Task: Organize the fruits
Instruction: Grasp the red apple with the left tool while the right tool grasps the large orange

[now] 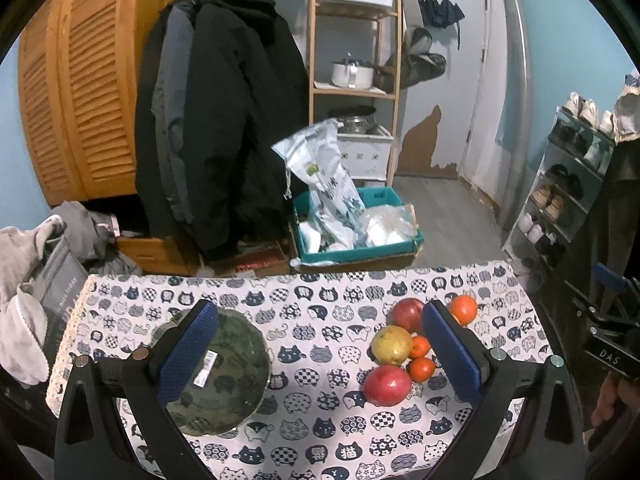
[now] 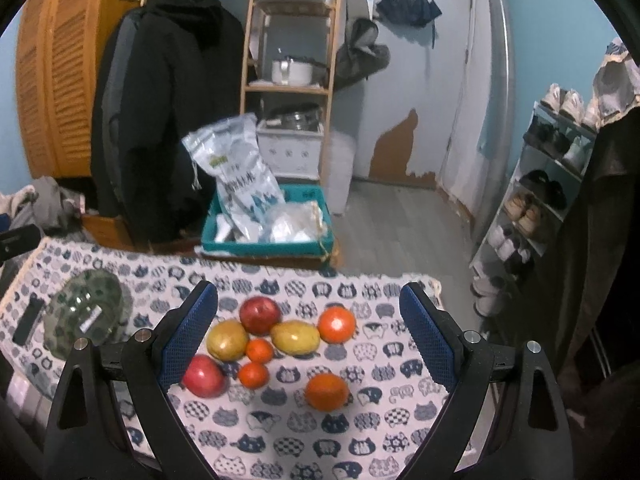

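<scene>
Left tool [image 1: 318, 354] jaws spread wide, empty; right tool [image 2: 310, 338] likewise spread, empty.

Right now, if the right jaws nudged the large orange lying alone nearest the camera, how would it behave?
The large round orange would probably roll, since it lies free on the flat cat-print tablecloth with nothing beside it. Its rounded skin might slip unless gripped across the middle.
</scene>
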